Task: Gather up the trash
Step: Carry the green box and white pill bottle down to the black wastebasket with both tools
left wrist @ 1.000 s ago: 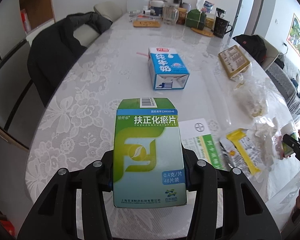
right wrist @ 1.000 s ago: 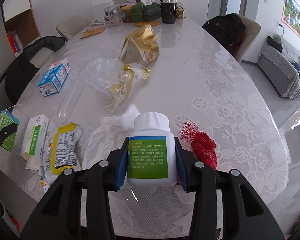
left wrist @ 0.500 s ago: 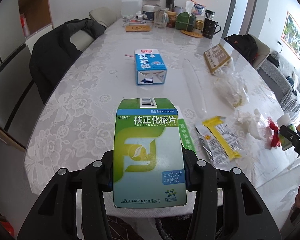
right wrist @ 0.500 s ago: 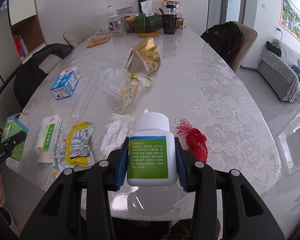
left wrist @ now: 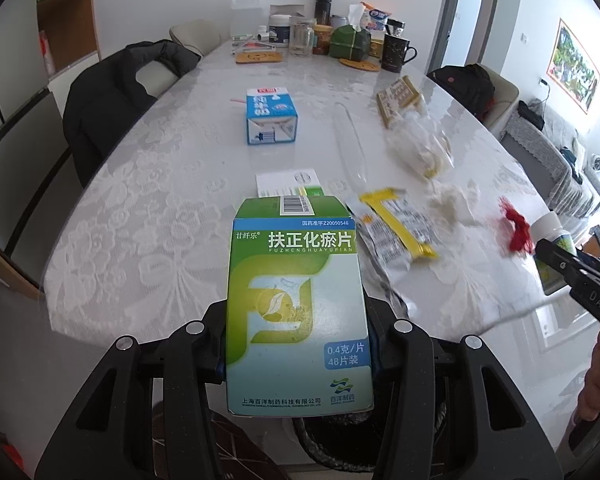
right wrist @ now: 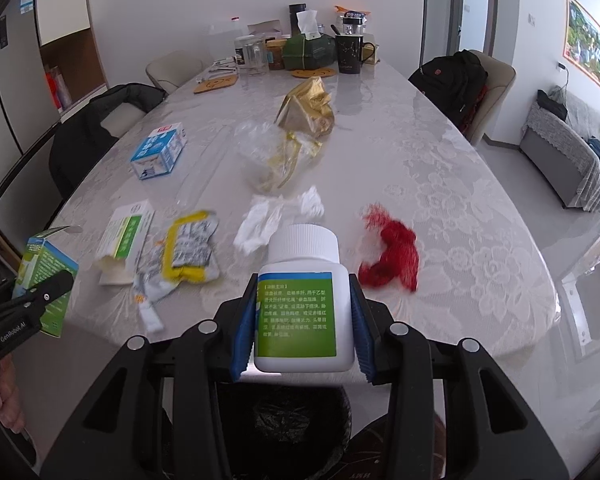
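So the left gripper (left wrist: 296, 344) had its fingers clamped on both sides of a green and white medicine box (left wrist: 298, 304), held upright out past the near edge of the table (left wrist: 148, 208). Right gripper (right wrist: 302, 332) was doing the same thing with a white pill bottle (right wrist: 302, 300), blue pads squeezing the green label from both sides, cap pointing up. Both were held off the table, not resting on anything.

Right under both of them, down past the table edge, you could see a dark trash bin (right wrist: 296, 420) with a black bag in it.

Plenty of trash sat on the lace tablecloth: a red mesh net (right wrist: 390, 256) just beyond the bottle to the right, crumpled white tissue (right wrist: 268, 220) near the middle, a yellow and silver snack wrapper (right wrist: 188, 252) beside an open white and green carton (right wrist: 124, 240). Further back were a blue milk carton (right wrist: 160, 152), a clear plastic bag with gold bits in it (right wrist: 272, 156) and a crumpled gold bag (right wrist: 310, 110). A black mug (right wrist: 350, 54) and a green tissue holder (right wrist: 308, 52) stood among other stuff at the far end. A black jacket (left wrist: 116, 96) hung over the chair on the left.
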The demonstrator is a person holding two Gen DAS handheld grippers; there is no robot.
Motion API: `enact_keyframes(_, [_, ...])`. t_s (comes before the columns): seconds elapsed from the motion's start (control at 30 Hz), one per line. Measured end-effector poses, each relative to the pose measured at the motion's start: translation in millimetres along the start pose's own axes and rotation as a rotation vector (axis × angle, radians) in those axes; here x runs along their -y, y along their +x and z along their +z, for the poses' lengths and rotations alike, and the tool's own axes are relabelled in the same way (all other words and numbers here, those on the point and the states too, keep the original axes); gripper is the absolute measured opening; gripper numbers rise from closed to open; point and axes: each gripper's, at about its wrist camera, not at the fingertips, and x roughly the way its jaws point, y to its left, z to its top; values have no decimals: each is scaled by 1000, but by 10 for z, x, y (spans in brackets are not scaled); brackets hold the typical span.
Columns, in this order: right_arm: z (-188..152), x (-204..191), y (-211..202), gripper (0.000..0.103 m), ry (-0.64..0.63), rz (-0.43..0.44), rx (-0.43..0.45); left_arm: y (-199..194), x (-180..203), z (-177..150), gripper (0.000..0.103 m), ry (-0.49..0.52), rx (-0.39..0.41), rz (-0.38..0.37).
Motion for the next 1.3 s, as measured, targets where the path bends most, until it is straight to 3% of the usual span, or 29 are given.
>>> enact_keyframes(0.73, [-1036,-152,-80,39,-53,28,-40,125,384,-1127,47,32,-82,-46])
enact_keyframes(1.03, [-1463,-148,190,39,-51,32,-106,252,458,-1432,47,46,-103,-66])
enact_keyframes(1.3, [-1670,-103,565,39,-45,21,-154,708,546,-1609,47,43,-164,-98])
